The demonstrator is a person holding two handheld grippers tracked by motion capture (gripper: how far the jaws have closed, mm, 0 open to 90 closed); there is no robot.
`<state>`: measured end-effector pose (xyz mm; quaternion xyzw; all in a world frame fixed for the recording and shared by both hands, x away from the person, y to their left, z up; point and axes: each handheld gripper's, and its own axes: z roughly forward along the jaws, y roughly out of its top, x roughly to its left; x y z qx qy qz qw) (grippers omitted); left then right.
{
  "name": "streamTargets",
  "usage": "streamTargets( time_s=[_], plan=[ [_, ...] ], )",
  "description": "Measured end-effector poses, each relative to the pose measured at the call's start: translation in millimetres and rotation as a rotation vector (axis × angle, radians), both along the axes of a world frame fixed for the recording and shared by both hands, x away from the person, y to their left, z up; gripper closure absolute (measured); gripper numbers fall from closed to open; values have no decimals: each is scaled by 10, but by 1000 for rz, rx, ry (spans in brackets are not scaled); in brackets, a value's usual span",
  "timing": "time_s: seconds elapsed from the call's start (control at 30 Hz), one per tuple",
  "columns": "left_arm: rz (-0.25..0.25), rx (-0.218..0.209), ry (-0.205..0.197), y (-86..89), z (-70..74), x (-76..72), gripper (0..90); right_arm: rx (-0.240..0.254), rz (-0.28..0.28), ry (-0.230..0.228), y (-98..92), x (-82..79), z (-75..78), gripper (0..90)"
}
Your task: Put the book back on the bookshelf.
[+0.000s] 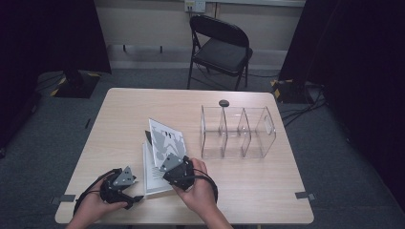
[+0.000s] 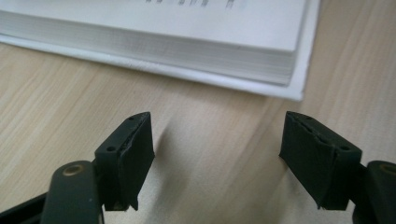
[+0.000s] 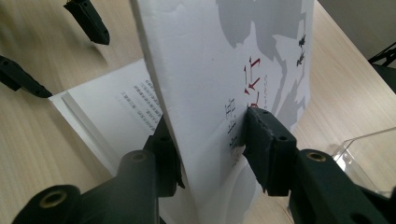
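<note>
A white paperback book (image 1: 154,177) lies near the table's front edge. Its front cover (image 1: 166,140), printed with grey shapes and red characters, stands lifted off the pages. My right gripper (image 1: 165,161) is shut on that cover's lower edge; in the right gripper view its pads (image 3: 261,140) pinch the cover (image 3: 224,56) above the open first page (image 3: 116,107). My left gripper (image 1: 137,190) rests low on the table just left of the book, open. In the left gripper view it (image 2: 217,158) has bare wood between the jaws and faces the book's page block (image 2: 187,46).
A clear plastic organiser (image 1: 238,131) with three compartments stands right of the book. A small dark round object (image 1: 223,102) lies behind it. A black folding chair (image 1: 220,45) stands beyond the table (image 1: 267,186). Cables run on the floor at right.
</note>
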<state>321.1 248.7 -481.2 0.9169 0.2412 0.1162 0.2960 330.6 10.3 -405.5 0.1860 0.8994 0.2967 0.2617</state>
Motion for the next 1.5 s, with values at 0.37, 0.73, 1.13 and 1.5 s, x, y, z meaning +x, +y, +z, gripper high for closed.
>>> streamTargets(
  time_s=[0.37,0.73,1.13,1.5],
  plan=[
    [42,10,-29,-61,-3,83,235,-19,-18,38,-25,72,202,606],
    [56,2,-80,-229,-15,123,215,-32,0,64,39,65,360,615],
    [74,-8,-181,-189,109,124,189,-31,-2,72,49,107,425,617],
    [49,-30,-258,-239,286,91,178,-56,4,65,94,145,544,617]
  ],
)
